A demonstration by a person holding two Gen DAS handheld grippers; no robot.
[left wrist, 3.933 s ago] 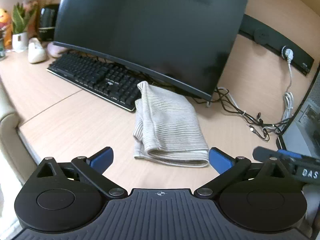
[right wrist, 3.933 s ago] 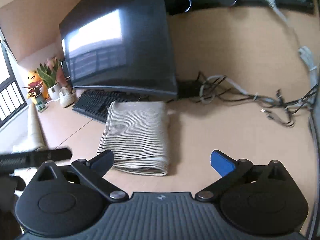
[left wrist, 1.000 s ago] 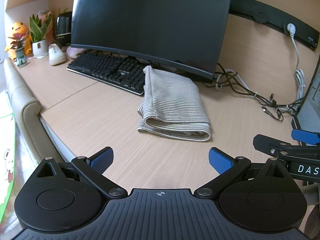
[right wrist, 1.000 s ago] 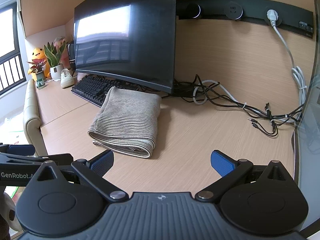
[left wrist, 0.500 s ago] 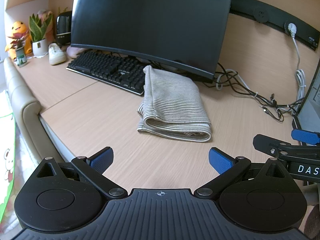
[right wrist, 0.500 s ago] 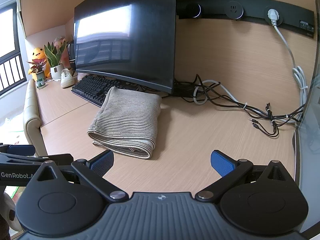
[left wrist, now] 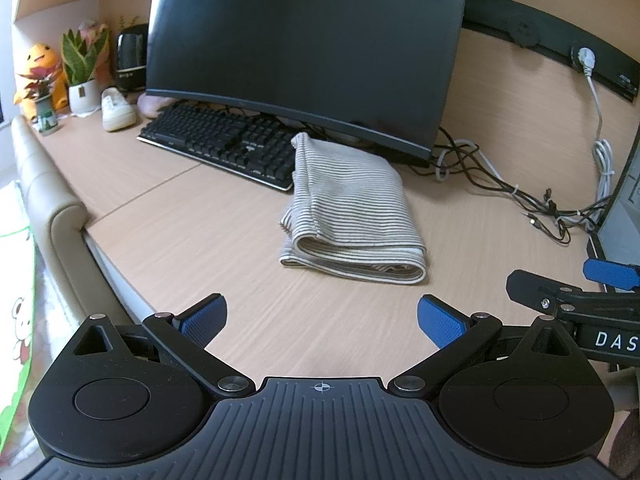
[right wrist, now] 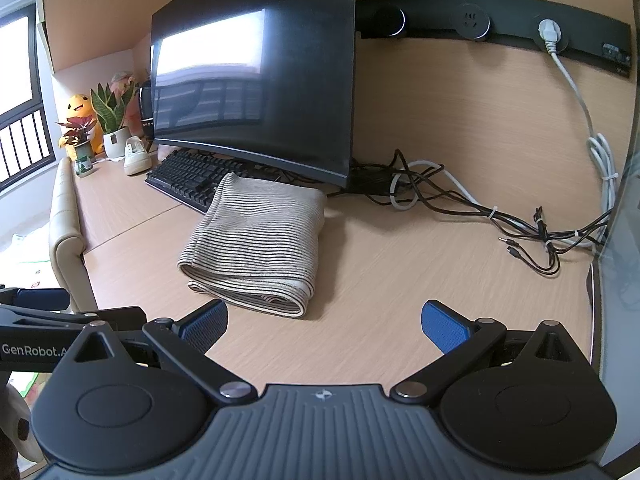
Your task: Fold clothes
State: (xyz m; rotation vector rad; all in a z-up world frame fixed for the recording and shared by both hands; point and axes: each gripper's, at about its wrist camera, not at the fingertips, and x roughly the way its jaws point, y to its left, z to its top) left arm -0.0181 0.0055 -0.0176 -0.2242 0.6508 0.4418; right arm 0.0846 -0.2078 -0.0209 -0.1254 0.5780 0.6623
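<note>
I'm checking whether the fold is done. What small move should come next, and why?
Probably none on the cloth: keep both grippers back. The striped garment lies folded in a compact stack on the desk, its far end against the keyboard. The left gripper and right gripper are open, empty and clear of it.

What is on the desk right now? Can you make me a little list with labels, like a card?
cloth: striped garment, folded, lying flat on the desk
cloth's far end: rests against the keyboard
behind it: dark monitor
to the right: tangled cables
far left corner: potted plants, a yellow toy, a white shoe
left gripper: open, holding nothing, short of the cloth
right gripper: open, holding nothing, short of the cloth
</note>
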